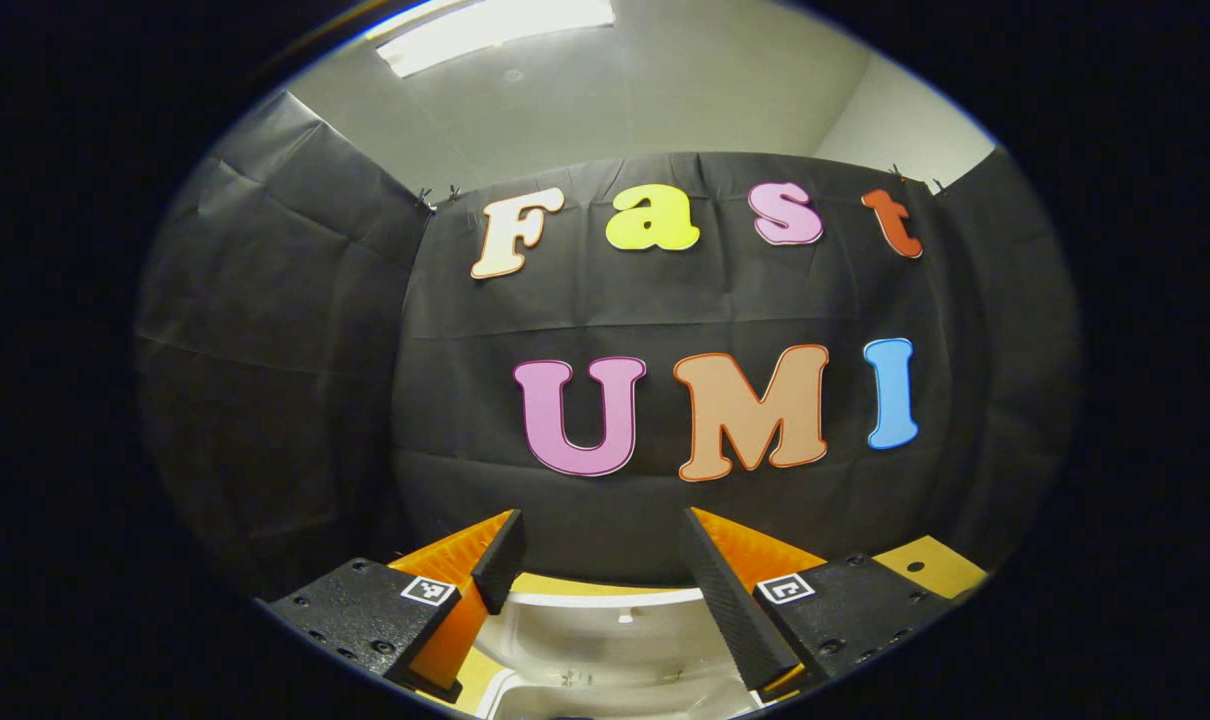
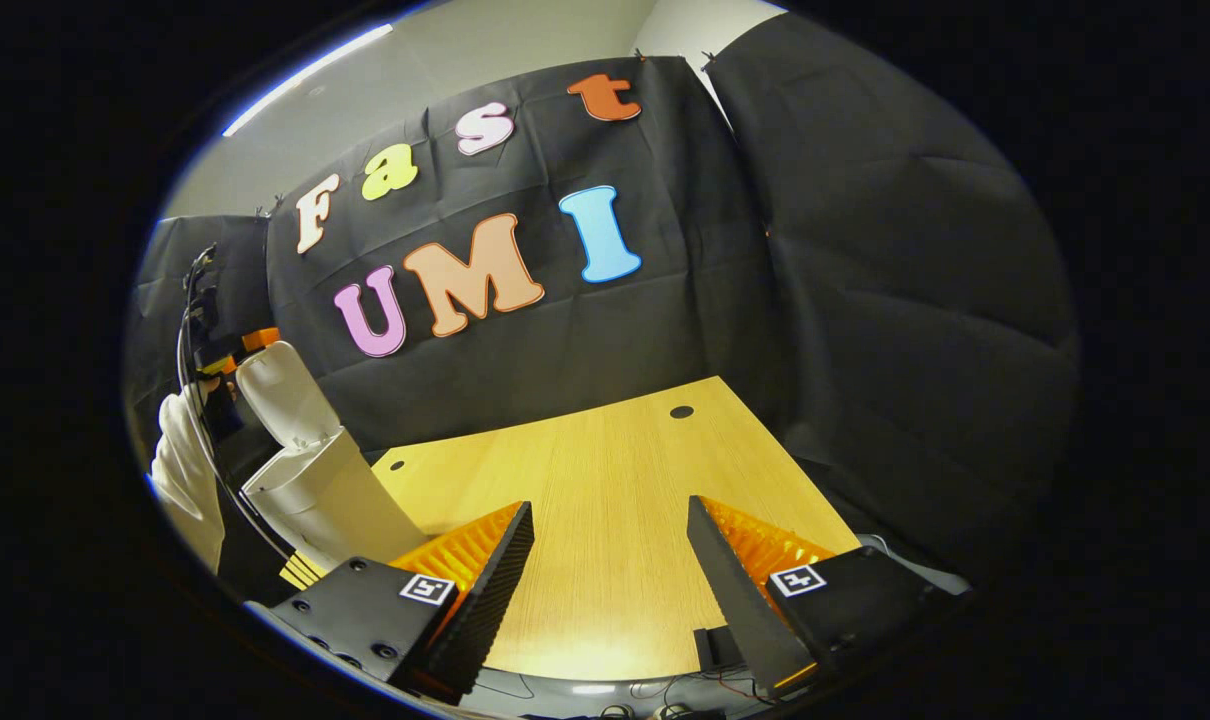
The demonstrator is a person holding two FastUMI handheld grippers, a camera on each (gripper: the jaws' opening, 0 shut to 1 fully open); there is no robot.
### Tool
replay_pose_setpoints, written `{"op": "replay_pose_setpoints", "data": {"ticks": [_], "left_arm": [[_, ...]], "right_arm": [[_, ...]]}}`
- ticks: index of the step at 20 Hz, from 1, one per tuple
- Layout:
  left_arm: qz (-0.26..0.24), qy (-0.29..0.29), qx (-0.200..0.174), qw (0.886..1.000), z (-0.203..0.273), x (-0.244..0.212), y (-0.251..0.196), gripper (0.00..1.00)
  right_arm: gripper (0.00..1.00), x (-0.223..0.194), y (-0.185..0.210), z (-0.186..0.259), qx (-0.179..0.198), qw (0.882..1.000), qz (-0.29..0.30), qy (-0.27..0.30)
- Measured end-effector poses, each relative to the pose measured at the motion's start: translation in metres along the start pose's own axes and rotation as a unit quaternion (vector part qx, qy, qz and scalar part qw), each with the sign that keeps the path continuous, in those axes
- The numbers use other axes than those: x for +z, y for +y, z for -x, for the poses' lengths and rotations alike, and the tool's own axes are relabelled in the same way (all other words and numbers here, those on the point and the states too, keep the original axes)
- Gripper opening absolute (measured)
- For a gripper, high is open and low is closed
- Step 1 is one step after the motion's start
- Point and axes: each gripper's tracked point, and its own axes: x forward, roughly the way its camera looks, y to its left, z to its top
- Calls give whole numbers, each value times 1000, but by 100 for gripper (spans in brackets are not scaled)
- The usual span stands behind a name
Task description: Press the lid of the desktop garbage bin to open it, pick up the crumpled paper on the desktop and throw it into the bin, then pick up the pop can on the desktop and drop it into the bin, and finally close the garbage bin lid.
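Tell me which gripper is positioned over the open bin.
The left gripper: the white bin sits right below its open fingers. The right gripper hangs over bare table.

The left gripper (image 1: 603, 590) hangs with its fingers (image 1: 735, 600) spread apart above the white bin (image 1: 605, 640), whose lid is up, with the wooden desk (image 1: 930, 560) at right.
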Motion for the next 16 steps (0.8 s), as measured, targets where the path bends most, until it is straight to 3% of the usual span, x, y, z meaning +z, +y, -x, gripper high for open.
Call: {"op": "replay_pose_setpoints", "data": {"ticks": [6, 11, 12, 16], "left_arm": [[-6, -30, -10, 999, 62, -20, -9, 94], [1, 9, -14, 1000, 100, -81, -16, 92], [0, 12, -15, 1000, 106, -89, -16, 96], [-6, 25, -36, 999, 121, -120, -31, 93]], "right_arm": [[98, -4, 10, -1, 5, 1000, 14, 7], [98, -9, 23, -4, 14, 999, 31, 17], [98, -10, 22, -4, 13, 999, 36, 18], [98, -17, 24, -4, 14, 999, 37, 29]]}}
